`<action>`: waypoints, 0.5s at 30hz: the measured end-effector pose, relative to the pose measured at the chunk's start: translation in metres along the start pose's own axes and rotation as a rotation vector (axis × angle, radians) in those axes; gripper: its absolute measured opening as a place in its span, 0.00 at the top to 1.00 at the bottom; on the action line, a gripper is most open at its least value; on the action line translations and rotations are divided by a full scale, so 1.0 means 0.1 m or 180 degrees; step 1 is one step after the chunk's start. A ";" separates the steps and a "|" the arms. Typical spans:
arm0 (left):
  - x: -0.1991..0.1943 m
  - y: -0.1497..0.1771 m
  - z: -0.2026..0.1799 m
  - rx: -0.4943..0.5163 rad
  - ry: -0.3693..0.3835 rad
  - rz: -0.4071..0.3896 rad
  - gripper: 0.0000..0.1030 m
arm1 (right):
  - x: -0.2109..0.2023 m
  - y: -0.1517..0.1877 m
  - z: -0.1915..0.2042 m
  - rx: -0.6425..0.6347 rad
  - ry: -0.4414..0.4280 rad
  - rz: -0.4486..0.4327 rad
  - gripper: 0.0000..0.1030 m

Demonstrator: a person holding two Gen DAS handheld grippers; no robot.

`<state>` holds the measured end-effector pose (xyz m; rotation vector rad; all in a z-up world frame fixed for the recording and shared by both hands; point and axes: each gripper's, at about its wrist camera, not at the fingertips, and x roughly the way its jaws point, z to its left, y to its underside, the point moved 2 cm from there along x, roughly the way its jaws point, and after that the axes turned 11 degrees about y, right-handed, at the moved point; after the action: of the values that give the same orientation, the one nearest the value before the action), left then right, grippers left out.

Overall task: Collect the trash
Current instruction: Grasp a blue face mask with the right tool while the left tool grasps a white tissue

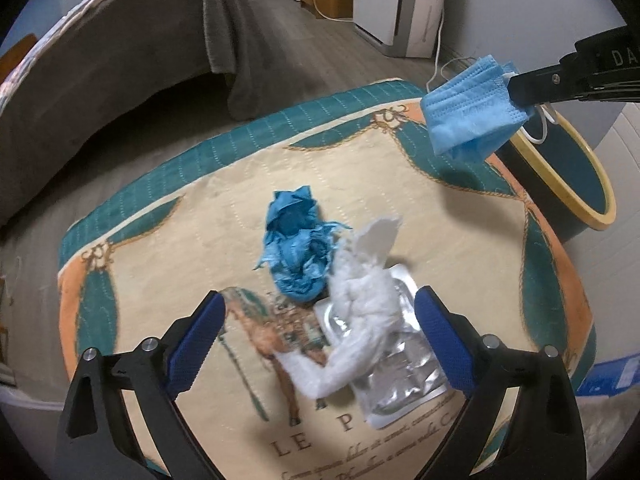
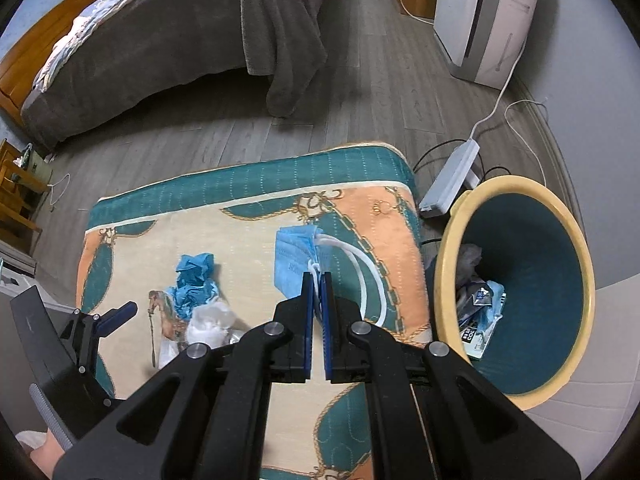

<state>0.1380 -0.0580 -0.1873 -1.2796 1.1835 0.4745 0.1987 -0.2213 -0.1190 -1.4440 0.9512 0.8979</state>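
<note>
A patterned cushion (image 1: 200, 240) (image 2: 248, 224) carries a crumpled blue paper wad (image 1: 298, 252) (image 2: 194, 280), a white tissue (image 1: 360, 312) (image 2: 210, 322) and a silver foil packet (image 1: 400, 380). My left gripper (image 1: 318, 306) hangs open just above them, its blue pads on either side of the tissue and foil. My right gripper (image 2: 317, 278) (image 1: 516, 88) is shut on a folded blue face mask (image 2: 294, 258) (image 1: 468, 114), lifted over the cushion's right edge beside the yellow-rimmed bin (image 2: 516, 280) (image 1: 580, 184).
The bin holds several discarded wrappers (image 2: 480, 308). A white power strip (image 2: 452, 180) with cables lies on the wooden floor behind it. A bed under a grey blanket (image 2: 180, 40) and a white appliance (image 2: 488, 20) stand farther back.
</note>
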 end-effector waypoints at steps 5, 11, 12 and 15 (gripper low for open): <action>0.09 -0.01 -0.10 0.0036 0.0150 0.0090 0.23 | 0.00 0.01 -0.02 -0.0028 0.0003 0.0017 0.97; 0.15 0.05 -0.17 0.0132 0.0178 0.0238 0.37 | -0.01 0.02 -0.01 -0.0049 0.0004 0.0009 0.97; 0.15 0.06 -0.17 0.0132 0.0197 0.0252 0.41 | -0.01 0.02 -0.01 -0.0053 0.0003 0.0008 0.97; 0.15 0.08 -0.16 0.0148 0.0245 0.0294 0.52 | -0.02 0.02 0.00 -0.0073 -0.0001 0.0000 0.97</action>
<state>0.1304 -0.0750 -0.2015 -1.2162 1.3154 0.4659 0.1963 -0.2216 -0.1182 -1.4632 0.9436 0.9117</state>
